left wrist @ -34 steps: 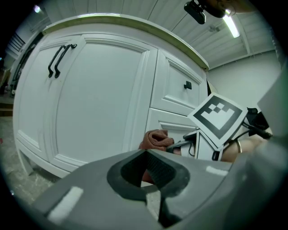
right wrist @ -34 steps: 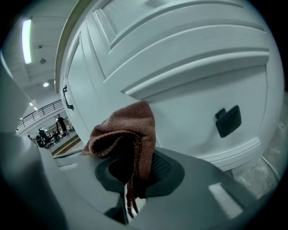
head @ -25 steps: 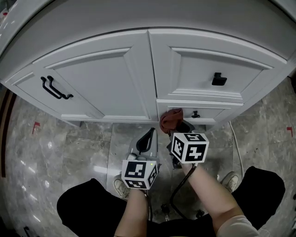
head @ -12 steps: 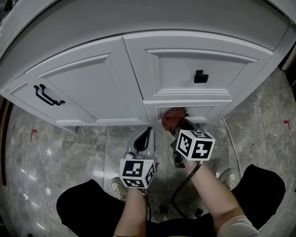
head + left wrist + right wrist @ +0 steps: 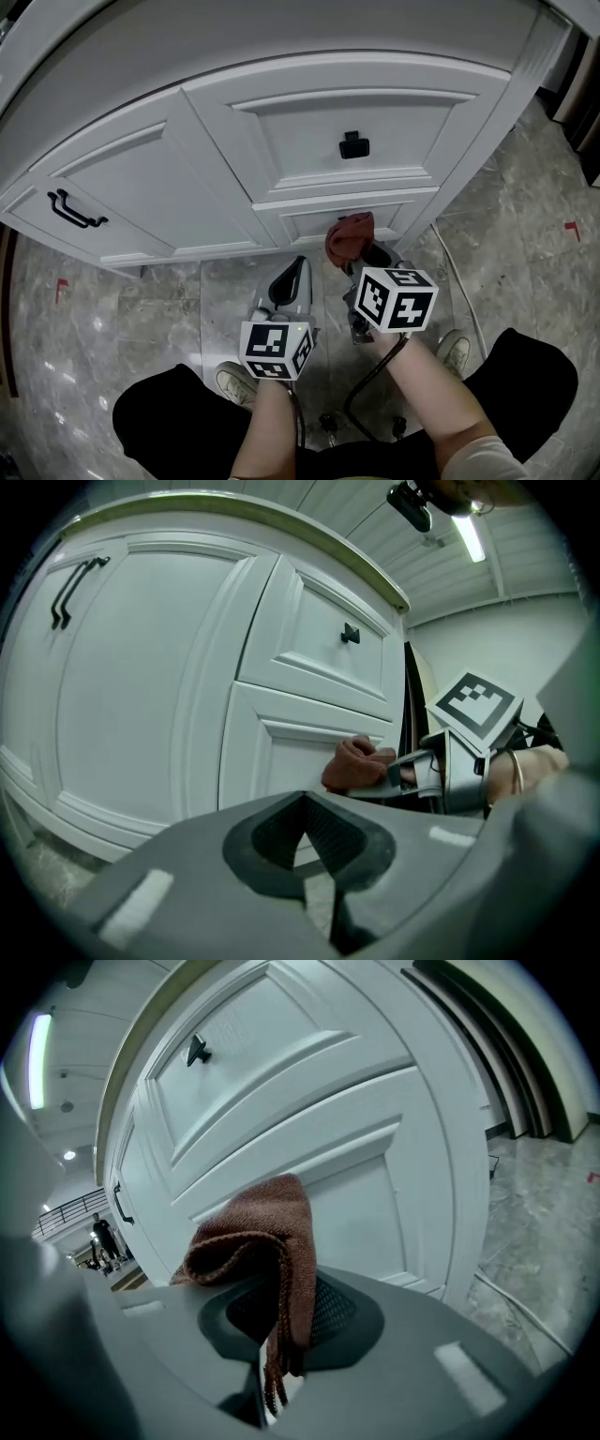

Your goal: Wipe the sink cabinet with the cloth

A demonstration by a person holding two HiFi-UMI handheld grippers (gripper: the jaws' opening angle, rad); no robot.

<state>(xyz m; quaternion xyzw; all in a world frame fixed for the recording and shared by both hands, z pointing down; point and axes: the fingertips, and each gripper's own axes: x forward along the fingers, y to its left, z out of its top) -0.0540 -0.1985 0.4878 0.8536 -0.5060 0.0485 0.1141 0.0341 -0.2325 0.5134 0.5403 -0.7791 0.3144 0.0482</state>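
Observation:
The white sink cabinet (image 5: 187, 178) fills the upper part of the head view, with a door carrying a black bar handle (image 5: 75, 208) and a drawer with a black knob (image 5: 352, 144). A reddish-brown cloth (image 5: 349, 236) is pinched in my right gripper (image 5: 364, 261) and sits against the lower drawer panel (image 5: 309, 223). In the right gripper view the cloth (image 5: 267, 1232) drapes over the shut right gripper (image 5: 281, 1335). My left gripper (image 5: 292, 281) hangs just left of it, jaws together and holding nothing, off the cabinet face. From the left gripper (image 5: 305, 808) view, the cloth (image 5: 354, 764) touches the panel.
Grey marble floor tiles (image 5: 141, 309) lie below the cabinet. The person's shoes (image 5: 234, 380) (image 5: 457, 352) stand close under the grippers. A pale cable (image 5: 461, 281) runs along the floor at the right. Dark boards (image 5: 487, 1026) lean beside the cabinet's right end.
The cabinet has slid left in the head view, so my right gripper and the cloth now sit further right along the lower drawer panel. The left gripper kept its place beside it.

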